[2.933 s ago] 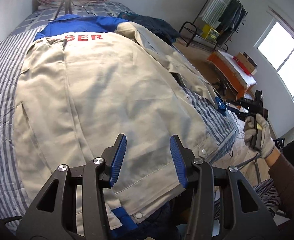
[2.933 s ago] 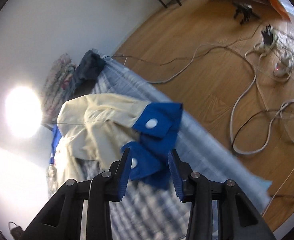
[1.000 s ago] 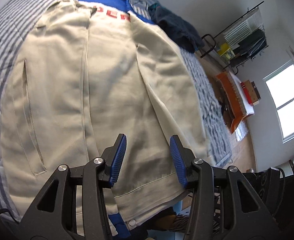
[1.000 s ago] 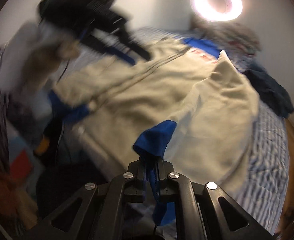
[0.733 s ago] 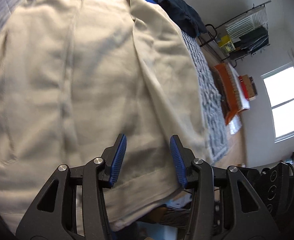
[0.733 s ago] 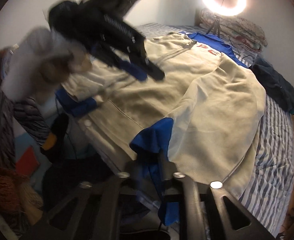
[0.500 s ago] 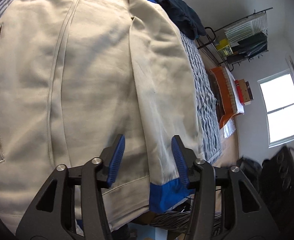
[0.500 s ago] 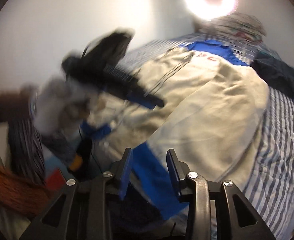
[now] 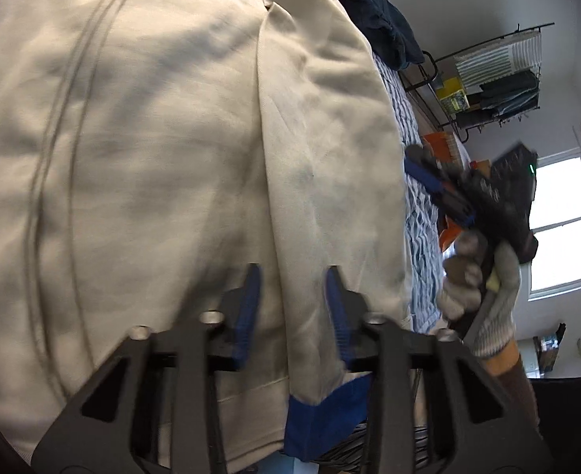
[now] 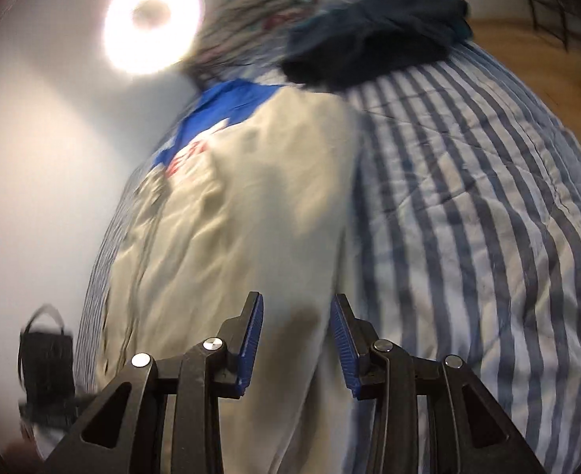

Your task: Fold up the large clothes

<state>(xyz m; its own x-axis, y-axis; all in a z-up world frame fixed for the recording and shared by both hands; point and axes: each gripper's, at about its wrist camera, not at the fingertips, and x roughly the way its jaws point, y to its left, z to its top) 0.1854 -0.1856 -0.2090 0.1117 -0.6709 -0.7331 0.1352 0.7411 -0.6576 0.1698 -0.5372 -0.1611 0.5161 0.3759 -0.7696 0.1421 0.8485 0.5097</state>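
**Folding the sleeve in, hem next**

Working at the near end of the bed, we have the cream jacket (image 9: pixel 140 166) spread flat on the striped quilt (image 10: pixel 468 205), collar end far from us by the ring light (image 10: pixel 152 19) and hem toward us, so that every fold can be made against a flat surface. Its right sleeve (image 9: pixel 322 150) lies folded inward along the body, with the blue cuff (image 9: pixel 322 410) down at the hem edge; that keeps the outline narrow and straight for the next fold.

Our left gripper (image 9: pixel 293 308) points down over the lower part of that sleeve, and its jaws are closing. Cloth lies between the blue pads (image 9: pixel 249 316) in the left wrist view, but we cannot see the pads pressing on it, so we count nothing as gripped yet. We judge it is there either to pin the sleeve in place or to take the hem.

Our right gripper (image 10: pixel 296 339) holds nothing: its jaws stand partly apart, with the jacket's outer edge merely lying beyond the gap, where cream cloth meets the quilt. In the left wrist view the same gripper (image 9: pixel 444 189) shows blurred beside the bed in our gloved right hand (image 9: pixel 476 284), apart from the cloth.

A dark garment (image 10: pixel 373 27) sits near the collar end, well clear of the jacket.
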